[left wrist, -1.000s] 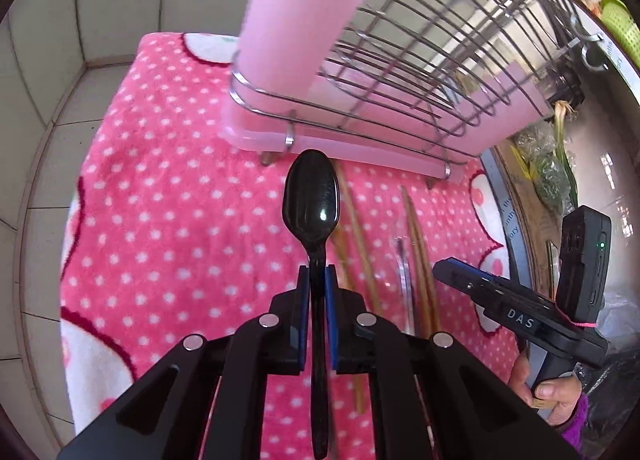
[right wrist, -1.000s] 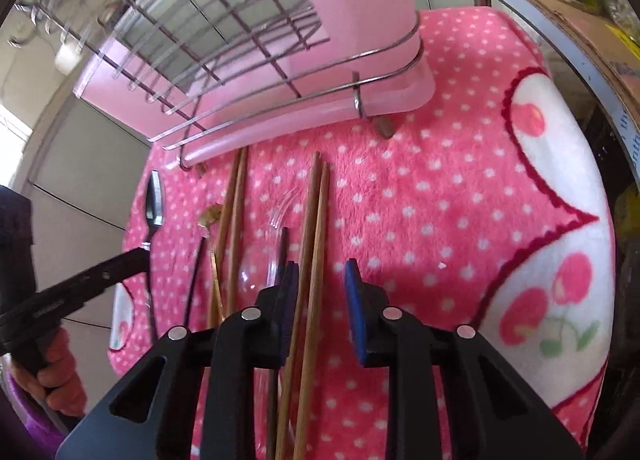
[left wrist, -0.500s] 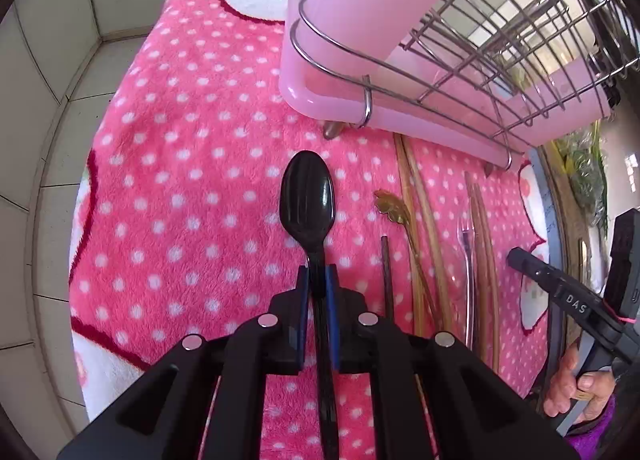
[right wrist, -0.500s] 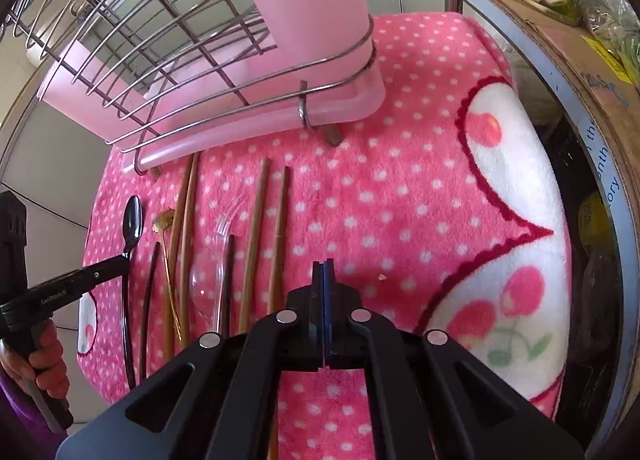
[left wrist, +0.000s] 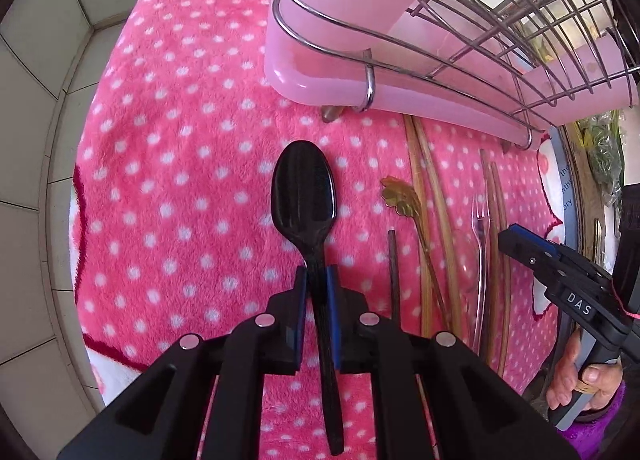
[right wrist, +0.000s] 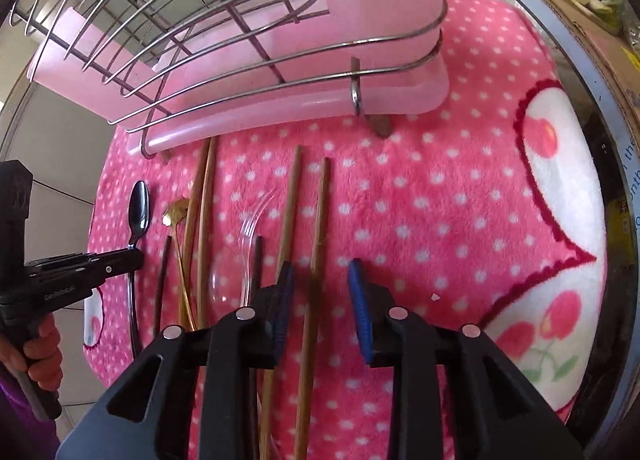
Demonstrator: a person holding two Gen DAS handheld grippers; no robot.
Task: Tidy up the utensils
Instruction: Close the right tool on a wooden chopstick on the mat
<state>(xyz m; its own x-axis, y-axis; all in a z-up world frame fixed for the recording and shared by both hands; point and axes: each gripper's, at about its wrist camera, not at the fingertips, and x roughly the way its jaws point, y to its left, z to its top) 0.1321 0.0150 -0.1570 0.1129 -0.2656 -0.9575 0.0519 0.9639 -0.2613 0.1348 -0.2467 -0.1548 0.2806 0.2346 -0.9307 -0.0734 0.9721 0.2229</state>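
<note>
Left jaws clamp one black spoon (left wrist: 304, 196); right jaws apart, straddling one of four chopsticks (right wrist: 316, 244).

Two close wrist views, facing forward, sharing towel (left wrist: 180, 180), rack (right wrist: 240, 72)

Your black spoon (left wrist: 304, 196) points bowl-first toward the pink rack (left wrist: 384, 72). Right of it, chopsticks (right wrist: 316, 244), a clear fork (right wrist: 250, 236) and a gold spoon (right wrist: 176, 216) lie parallel, tips toward that rack.
</note>
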